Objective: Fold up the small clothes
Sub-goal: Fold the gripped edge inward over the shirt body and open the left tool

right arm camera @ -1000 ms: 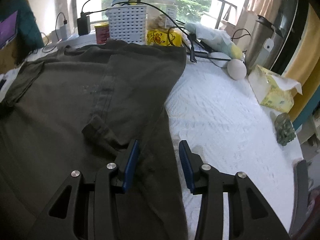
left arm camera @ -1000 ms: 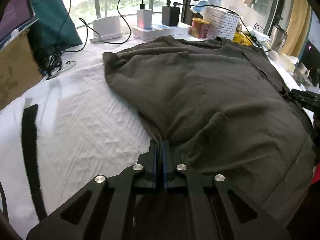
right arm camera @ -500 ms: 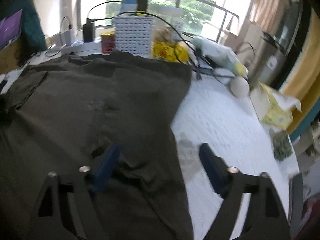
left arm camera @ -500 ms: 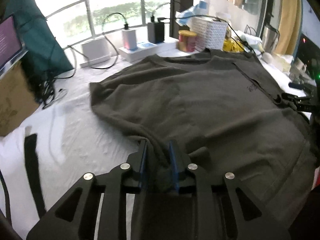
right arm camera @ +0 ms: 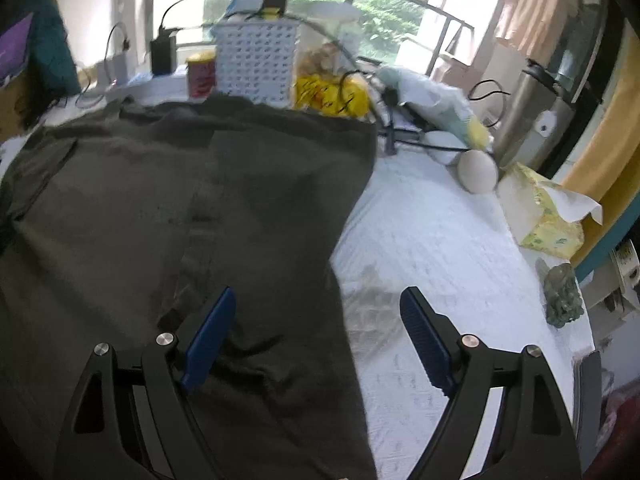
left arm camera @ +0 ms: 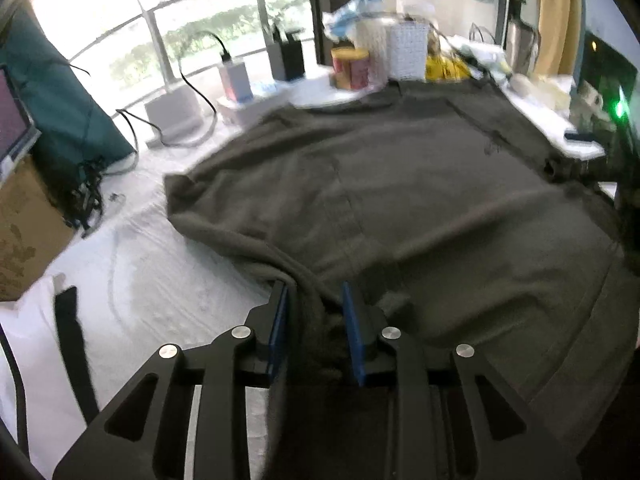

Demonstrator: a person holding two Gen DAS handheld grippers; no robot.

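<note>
1. Daylight enters through the windows [left arm camera: 224, 36] beyond each gripper; the panes are overexposed.
2. The far clutter is motion-blurred in both views.
3. Fisheye distortion bends the window rails; corners are vignetted black.
4. The dark garment [right arm camera: 180, 208] shows soft, shallow shadows.

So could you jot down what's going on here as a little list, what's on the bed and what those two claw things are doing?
garment: dark olive T-shirt spread flat, sleeves folded inward
surface: white textured cover
left gripper: jaws have just been opening, a bunched fold of shirt edge sits between them
right gripper: jaws wide open over the shirt's side edge, gripping nothing
behind the shirt: white perforated basket, red tin
right side: tissue box
</note>
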